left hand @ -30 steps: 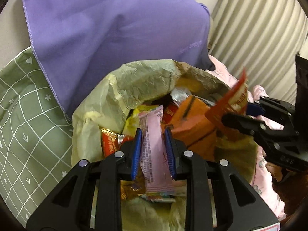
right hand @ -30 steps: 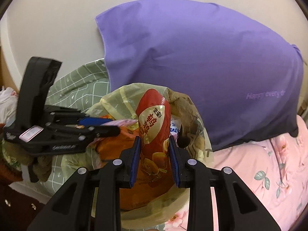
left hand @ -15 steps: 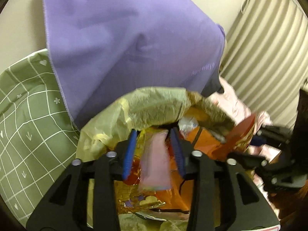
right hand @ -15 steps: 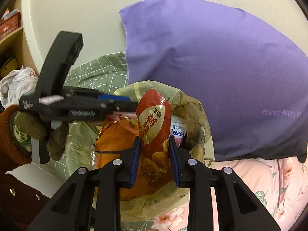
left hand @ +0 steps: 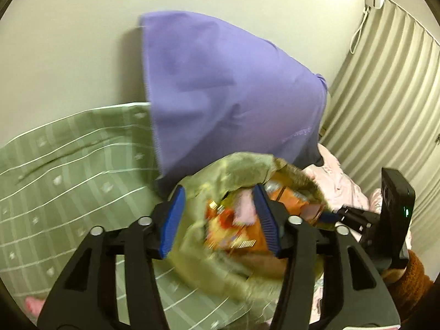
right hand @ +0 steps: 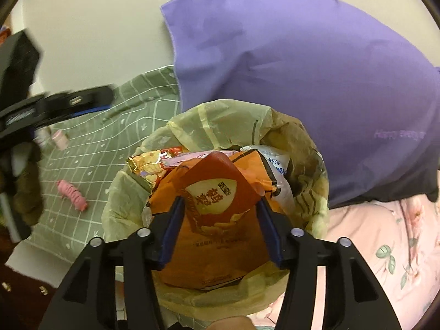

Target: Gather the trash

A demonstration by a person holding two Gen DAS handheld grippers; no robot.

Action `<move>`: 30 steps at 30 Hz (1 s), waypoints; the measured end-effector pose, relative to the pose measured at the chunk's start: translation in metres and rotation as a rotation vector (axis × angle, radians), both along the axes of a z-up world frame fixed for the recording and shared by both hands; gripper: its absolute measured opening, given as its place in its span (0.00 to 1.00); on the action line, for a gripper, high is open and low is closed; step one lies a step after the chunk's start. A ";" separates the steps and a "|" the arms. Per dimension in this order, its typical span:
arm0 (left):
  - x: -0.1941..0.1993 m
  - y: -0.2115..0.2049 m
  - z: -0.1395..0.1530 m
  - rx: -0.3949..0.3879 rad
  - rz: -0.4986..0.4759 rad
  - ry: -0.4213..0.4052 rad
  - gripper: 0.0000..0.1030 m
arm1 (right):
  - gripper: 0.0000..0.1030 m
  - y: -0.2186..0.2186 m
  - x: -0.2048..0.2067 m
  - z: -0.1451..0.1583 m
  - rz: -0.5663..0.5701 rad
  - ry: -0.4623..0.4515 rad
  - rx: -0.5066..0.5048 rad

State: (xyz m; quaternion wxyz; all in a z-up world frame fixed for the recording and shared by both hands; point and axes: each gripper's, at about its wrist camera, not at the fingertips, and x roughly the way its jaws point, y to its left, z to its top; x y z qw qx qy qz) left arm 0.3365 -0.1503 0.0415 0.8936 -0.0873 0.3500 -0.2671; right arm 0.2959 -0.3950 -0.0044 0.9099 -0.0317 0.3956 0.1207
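Note:
A yellow-green trash bag point(right hand: 220, 115) stands open on the bed, filled with wrappers. My right gripper point(right hand: 220, 228) hovers over it, its jaws opening. A red snack packet point(right hand: 217, 192) lies loose between the pads on an orange bag point(right hand: 220, 253). My left gripper point(left hand: 220, 217) is raised above the trash bag point(left hand: 242, 165), its jaws opening with nothing between them. A pink wrapper point(left hand: 243, 209) rests in the bag below it. Each gripper shows in the other's view: the left gripper point(right hand: 90, 100) at the left, the right gripper point(left hand: 357, 217) at the right.
A purple pillow point(right hand: 302, 68) leans on the wall behind the bag. On the green checked quilt point(right hand: 90, 165) lie a pink crumpled piece point(right hand: 73, 195) and a small pale item point(right hand: 59, 139). A pink floral sheet point(right hand: 385, 233) lies to the right, with a curtain point(left hand: 385, 96) beyond.
Both grippers opened. The pink wrapper dropped from the left one into the bag, and the red packet fell from the right one onto the trash. The left gripper rose and pulled away.

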 end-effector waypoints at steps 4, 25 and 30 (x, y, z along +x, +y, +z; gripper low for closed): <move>-0.031 0.039 -0.005 0.028 0.046 0.003 0.55 | 0.52 0.015 -0.019 0.007 -0.076 -0.062 -0.072; -0.249 0.189 -0.016 0.213 0.425 -0.072 0.69 | 0.52 0.146 -0.192 0.038 0.049 -0.196 0.125; -0.277 0.195 -0.011 0.259 0.492 -0.086 0.69 | 0.52 0.187 -0.230 0.034 0.100 -0.237 0.087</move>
